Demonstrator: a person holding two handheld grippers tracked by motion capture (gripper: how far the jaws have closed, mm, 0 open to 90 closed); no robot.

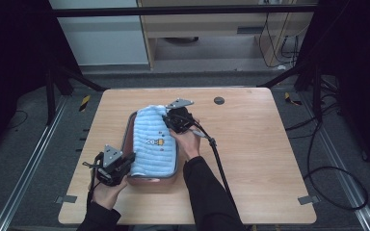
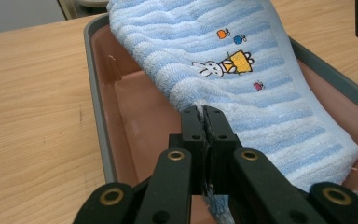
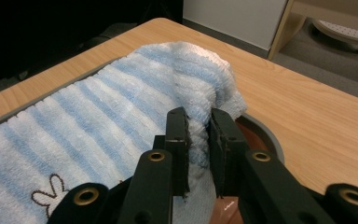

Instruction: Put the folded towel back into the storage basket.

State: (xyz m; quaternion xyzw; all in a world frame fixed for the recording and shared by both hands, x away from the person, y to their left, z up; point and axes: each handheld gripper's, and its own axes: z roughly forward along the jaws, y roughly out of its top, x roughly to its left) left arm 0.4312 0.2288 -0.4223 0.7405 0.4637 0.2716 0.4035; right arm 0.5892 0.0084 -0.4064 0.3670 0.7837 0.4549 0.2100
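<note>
- Wooden table (image 1: 260, 144), grey floor and dark frame legs around it, a pale cabinet at the back.
- Blue striped towel (image 1: 153, 142) with a little rabbit print lies along a pink tray (image 1: 150, 182) with a grey rim, left of the table's centre, reaching toward the near edge.
- Right gripper (image 3: 198, 135), forearm stretched across the tray, is clamped on a bunched fold at the towel's far end.
- Left gripper (image 2: 204, 122), hand low by the tray's near left corner, jaws pinched tight on the towel's near edge.
</note>
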